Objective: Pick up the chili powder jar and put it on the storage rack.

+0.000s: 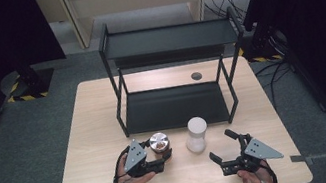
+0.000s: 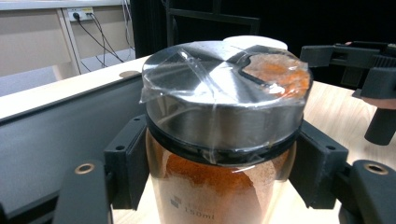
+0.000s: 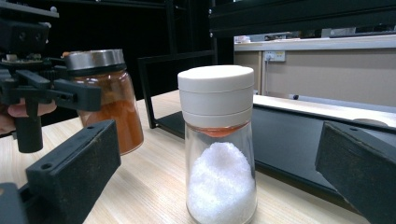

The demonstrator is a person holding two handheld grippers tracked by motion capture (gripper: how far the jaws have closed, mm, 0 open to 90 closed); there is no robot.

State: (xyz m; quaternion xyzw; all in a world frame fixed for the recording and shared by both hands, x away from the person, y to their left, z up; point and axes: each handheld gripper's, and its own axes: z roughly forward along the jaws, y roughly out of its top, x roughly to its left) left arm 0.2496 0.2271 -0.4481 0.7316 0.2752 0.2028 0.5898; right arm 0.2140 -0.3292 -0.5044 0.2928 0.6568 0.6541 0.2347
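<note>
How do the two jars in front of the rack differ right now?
The spice jar has a steel lid and orange powder; the salt jar has a white lid and white grains. The left gripper clamps the spice jar; the salt jar stands free between the right gripper's open jaws. Both are clear and upright.

The left gripper is a matte black plastic tool with blocky rectangular jaws, each pierced by small screw holes, and brass-ringed holes farther back on its arms. A grey three-cornered plate dotted with dark screws caps its top. The right gripper is built the same, with a black post-like handle beneath and a thin cable trailing behind.
</note>
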